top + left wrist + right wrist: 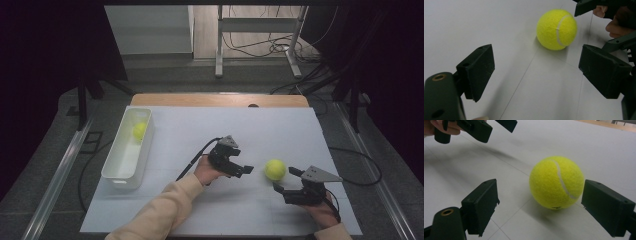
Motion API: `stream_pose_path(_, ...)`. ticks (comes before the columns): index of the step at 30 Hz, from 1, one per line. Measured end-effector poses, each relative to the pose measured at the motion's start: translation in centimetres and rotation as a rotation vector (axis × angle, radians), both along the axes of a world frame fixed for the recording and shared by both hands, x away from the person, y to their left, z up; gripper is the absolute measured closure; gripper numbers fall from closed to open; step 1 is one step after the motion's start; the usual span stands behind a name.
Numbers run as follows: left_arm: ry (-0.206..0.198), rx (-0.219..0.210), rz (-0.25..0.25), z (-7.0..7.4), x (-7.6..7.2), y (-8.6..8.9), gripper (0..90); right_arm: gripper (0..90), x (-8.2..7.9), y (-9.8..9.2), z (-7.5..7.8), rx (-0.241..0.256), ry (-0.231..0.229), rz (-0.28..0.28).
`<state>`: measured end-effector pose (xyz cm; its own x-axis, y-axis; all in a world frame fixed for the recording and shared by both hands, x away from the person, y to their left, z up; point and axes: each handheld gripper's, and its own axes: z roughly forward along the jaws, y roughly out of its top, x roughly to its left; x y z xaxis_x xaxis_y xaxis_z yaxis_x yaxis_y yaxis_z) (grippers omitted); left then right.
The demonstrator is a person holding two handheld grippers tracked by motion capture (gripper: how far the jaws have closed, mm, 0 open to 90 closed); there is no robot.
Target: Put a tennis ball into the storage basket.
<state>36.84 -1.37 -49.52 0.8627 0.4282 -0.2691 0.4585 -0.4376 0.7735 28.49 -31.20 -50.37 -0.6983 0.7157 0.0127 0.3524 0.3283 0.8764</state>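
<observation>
- The right gripper [286, 181] has its jaws spread wide, holding nothing; the ball [275, 169] lies on the table [210, 130] just ahead of them, partly between the tips and not clamped.
- The left gripper [246, 170], jaws also wide and holding nothing, points at the ball from the opposite side, near it but apart.
- A white bin [116, 170] stands well away from the ball, beyond the left gripper, with a second ball [139, 131] inside.

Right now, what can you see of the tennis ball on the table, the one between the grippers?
The tennis ball is yellow-green and fuzzy like felt, with a curved white seam. It rests on the white table surface, right of centre. The right gripper is open with its jaws to either side, not touching it. The left gripper, also open, points at it.
</observation>
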Motion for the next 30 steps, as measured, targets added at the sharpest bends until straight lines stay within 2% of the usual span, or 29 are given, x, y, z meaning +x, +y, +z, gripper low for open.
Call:
stream_pose_path(8, 0.001, -0.002, -0.006, -0.2, 0.1, -0.5, 14.0, 14.4, 0.0, -0.1, 0.0, 0.005, -0.001, -0.007)
stream_pose_path(22, 0.020, 0.000, -0.027, -1.0, 0.5, -2.6, 14.0, 14.4, 0.1, -0.2, 0.1, 0.014, -0.007, -0.018)
stream_pose_path(30, 0.014, 0.004, -0.038, -1.1, 0.4, -3.4, 14.0, 14.4, 0.0, -0.2, 0.1, 0.012, -0.010, -0.018)
